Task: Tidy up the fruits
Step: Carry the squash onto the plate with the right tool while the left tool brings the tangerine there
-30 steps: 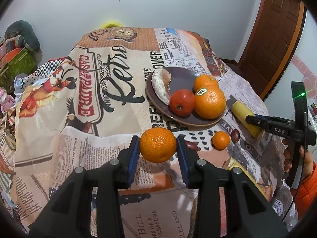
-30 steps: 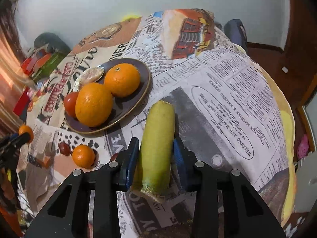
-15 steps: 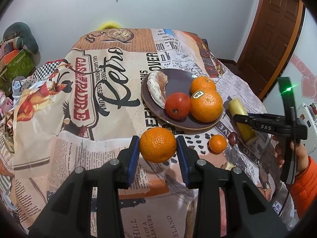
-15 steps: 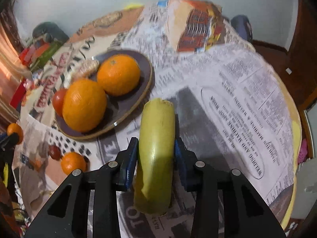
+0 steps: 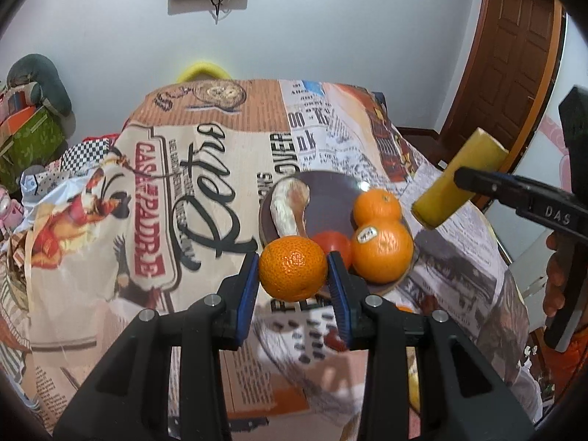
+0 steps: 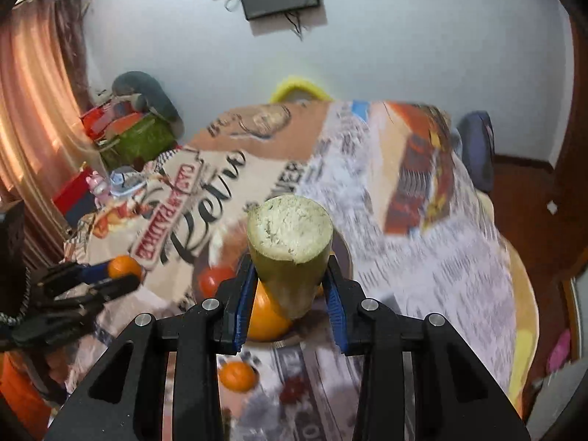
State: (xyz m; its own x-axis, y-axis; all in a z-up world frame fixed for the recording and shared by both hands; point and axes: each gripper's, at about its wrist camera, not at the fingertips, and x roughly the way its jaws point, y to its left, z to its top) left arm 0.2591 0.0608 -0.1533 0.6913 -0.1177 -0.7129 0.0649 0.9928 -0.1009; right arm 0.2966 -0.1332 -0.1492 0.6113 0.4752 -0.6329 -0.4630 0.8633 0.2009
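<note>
My left gripper (image 5: 293, 277) is shut on a small orange mandarin (image 5: 293, 268), held in the air just in front of the dark plate (image 5: 327, 193). The plate holds two oranges (image 5: 382, 253), a red tomato (image 5: 332, 244) and a pale peeled fruit (image 5: 290, 205). My right gripper (image 6: 290, 286) is shut on a yellow-green banana piece (image 6: 290, 246), its cut end facing the camera, raised above the plate; the same banana piece (image 5: 459, 183) shows at the right of the left wrist view. The mandarin (image 6: 123, 266) in the left gripper appears at the left of the right wrist view.
The table wears a printed newspaper-style cloth (image 5: 183, 191). A small mandarin (image 6: 237, 375) and a dark reddish fruit (image 6: 292, 389) lie loose near the front edge. A person's hand (image 5: 555, 279) holds the right gripper. A wooden door (image 5: 514, 55) stands at the right, clutter (image 5: 25, 125) at the left.
The right gripper has lifted the banana piece off the table and tilted it up, cut end toward the camera. The left gripper has moved closer to the plate with the mandarin.
</note>
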